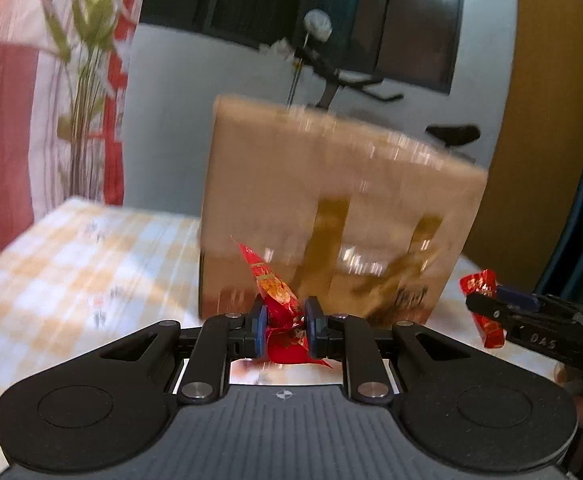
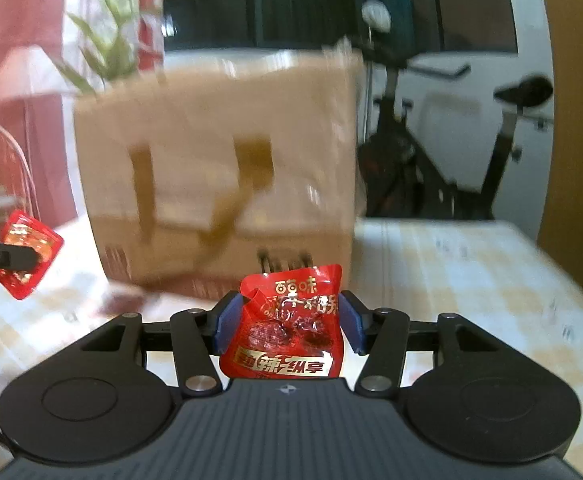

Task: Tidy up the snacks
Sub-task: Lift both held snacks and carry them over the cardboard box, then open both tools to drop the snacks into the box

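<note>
Left wrist view. The left gripper point(image 1: 284, 316) is clamped on a crumpled red snack packet point(image 1: 279, 300), its blue pads pinching the foil edge-on above the checked tabletop point(image 1: 71, 264). Beyond it stands a taped cardboard box point(image 1: 331, 208), blurred. At the far right the right gripper point(image 1: 487, 304) enters, carrying its own red packet point(image 1: 485, 308).

Right wrist view. The right gripper point(image 2: 289, 320) is closed on a second red snack packet point(image 2: 291, 328), held flat with its printed face toward the camera, the pads pressing its two side edges. The same cardboard box point(image 2: 219, 176) stands just behind on the tabletop point(image 2: 471, 280). At the left edge the left gripper point(image 2: 19, 258) shows with its packet point(image 2: 27, 252). An exercise bike point(image 2: 451, 152) stands in the background.

Risks, as judged. Both packets are slick foil: the left is held only by a crumpled fold and may slide out; the right, squeezed across its width, may buckle and drop. The box's top is not visible, so a packet could catch on its rim.
</note>
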`<state>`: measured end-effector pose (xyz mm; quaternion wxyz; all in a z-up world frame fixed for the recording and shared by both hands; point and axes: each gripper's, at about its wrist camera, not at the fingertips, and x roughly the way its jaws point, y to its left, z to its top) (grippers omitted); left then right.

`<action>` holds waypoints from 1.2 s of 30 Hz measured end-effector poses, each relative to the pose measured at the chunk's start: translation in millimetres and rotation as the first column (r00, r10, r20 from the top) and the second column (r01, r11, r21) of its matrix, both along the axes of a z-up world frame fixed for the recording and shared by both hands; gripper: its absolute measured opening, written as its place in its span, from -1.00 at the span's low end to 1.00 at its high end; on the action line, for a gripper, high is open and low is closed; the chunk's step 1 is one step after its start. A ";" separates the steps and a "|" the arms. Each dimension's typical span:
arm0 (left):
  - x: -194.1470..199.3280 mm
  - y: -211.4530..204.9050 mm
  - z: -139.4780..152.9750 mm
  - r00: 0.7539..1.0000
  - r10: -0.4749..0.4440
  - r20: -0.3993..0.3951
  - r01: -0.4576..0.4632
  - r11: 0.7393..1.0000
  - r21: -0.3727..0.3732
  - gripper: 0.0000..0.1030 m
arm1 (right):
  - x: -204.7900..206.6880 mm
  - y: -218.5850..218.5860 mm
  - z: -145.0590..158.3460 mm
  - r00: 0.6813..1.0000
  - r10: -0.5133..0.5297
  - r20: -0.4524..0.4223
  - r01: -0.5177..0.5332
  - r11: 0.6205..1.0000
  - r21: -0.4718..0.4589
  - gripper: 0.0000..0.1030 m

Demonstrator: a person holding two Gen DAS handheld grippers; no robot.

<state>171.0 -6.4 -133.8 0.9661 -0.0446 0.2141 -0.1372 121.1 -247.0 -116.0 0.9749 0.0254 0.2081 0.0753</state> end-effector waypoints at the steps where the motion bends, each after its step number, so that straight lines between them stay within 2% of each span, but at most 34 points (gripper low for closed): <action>1: 0.6 -0.3 8.6 1.000 -0.009 0.023 0.010 1.000 -0.004 -0.61 | -2.0 -0.9 9.7 0.999 -0.003 0.032 0.003 1.000 0.009 0.08; 7: 9.7 -10.4 59.0 0.986 -0.066 0.152 0.066 0.998 0.005 -0.61 | 0.3 3.6 66.2 0.976 0.029 0.216 -0.027 1.000 -0.012 0.08; 12: 40.5 -20.8 94.6 0.977 -0.078 0.198 0.080 0.997 -0.001 -0.61 | 30.2 14.6 101.6 0.956 0.094 0.278 -0.094 0.995 -0.012 0.08; 16: 74.8 -34.6 110.3 0.974 -0.098 0.203 0.090 0.995 0.048 -0.61 | 69.7 22.6 124.6 0.952 0.122 0.279 -0.136 0.990 0.031 0.08; 18: 95.8 -39.4 114.4 0.981 -0.089 0.171 0.082 0.996 0.044 -0.61 | 91.5 29.6 131.7 0.953 0.127 0.275 -0.138 0.990 0.022 0.08; 20: 116.5 -41.9 116.0 0.988 -0.078 0.135 0.073 0.997 0.039 -0.61 | 114.5 36.5 135.0 0.964 0.104 0.245 -0.115 0.993 0.034 0.08; 21: 124.2 -44.0 116.3 0.989 -0.070 0.132 0.064 0.997 0.050 -0.61 | 125.5 35.9 135.2 0.970 0.094 0.226 -0.112 0.991 0.068 0.08; 25: 147.2 -52.3 111.4 0.990 -0.076 0.121 0.059 0.989 0.133 -0.59 | 157.3 40.5 126.8 0.988 0.065 0.143 -0.085 0.986 0.141 0.08; 26: 154.4 -53.5 109.4 0.992 -0.073 0.100 0.057 0.987 0.152 -0.56 | 160.5 41.3 123.4 0.990 0.058 0.126 -0.076 0.987 0.143 0.08; 28: 162.1 -54.3 106.1 0.997 -0.041 0.073 0.027 0.983 0.184 -0.16 | 169.1 43.6 115.3 0.995 0.060 0.074 -0.071 0.987 0.147 0.11; 29: 161.4 -50.9 105.2 0.997 -0.020 0.075 0.006 0.983 0.184 0.16 | 171.1 44.0 111.8 0.996 0.068 0.051 -0.075 0.986 0.150 0.16; 30: 158.7 -48.1 104.8 0.997 -0.005 0.081 -0.009 0.984 0.176 0.30 | 171.5 44.4 109.5 0.997 0.070 0.034 -0.074 0.987 0.145 0.22; 32: 152.7 -39.3 105.1 0.997 0.002 0.079 -0.014 0.989 0.148 0.32 | 167.1 42.9 107.6 0.998 0.065 0.023 -0.067 0.989 0.130 0.34; 36: 141.8 -26.5 105.9 0.997 0.052 0.054 -0.060 0.987 0.151 0.33 | 153.8 31.4 111.9 0.998 0.054 0.043 -0.060 0.988 0.144 0.36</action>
